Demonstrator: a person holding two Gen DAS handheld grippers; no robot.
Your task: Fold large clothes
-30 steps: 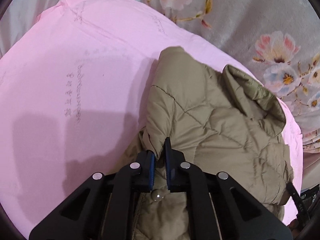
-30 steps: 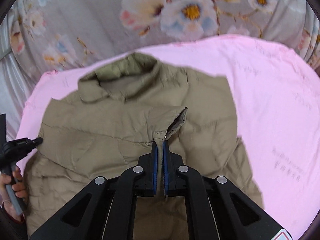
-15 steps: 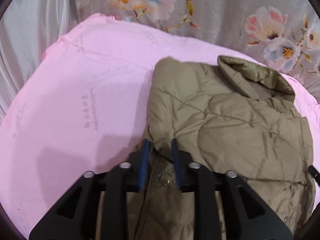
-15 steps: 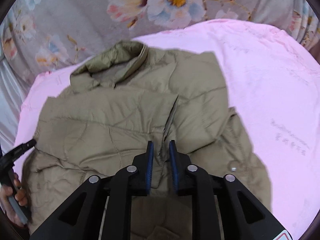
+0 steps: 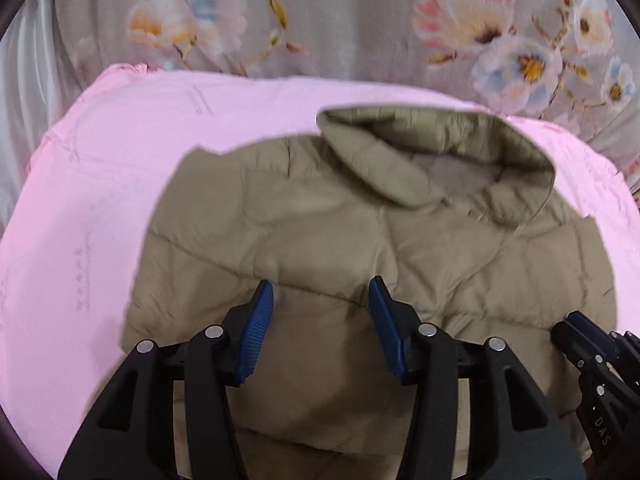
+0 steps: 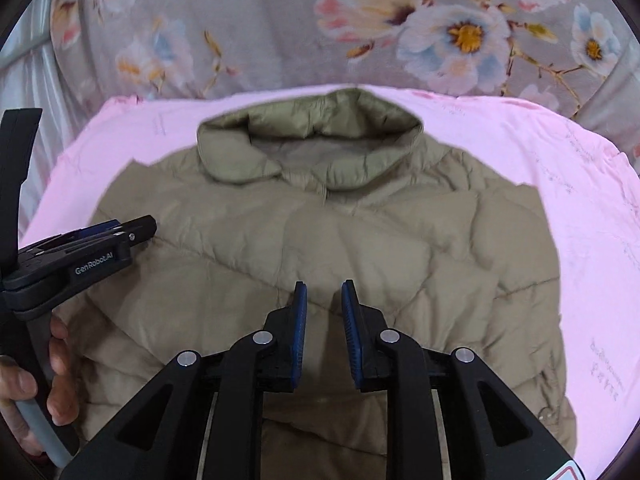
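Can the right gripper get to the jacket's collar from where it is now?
Probably yes. The right gripper is open and empty over the middle of the jacket, and the collar lies straight ahead with only flat quilted fabric between. The left gripper sits off to the side, out of the way.

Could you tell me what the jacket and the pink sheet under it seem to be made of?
Jacket: likely thin synthetic shell over padding, matte olive, with puffy quilted stitch lines. Pink sheet: looks like soft woven cotton, matte, faintly printed; fibre uncertain.
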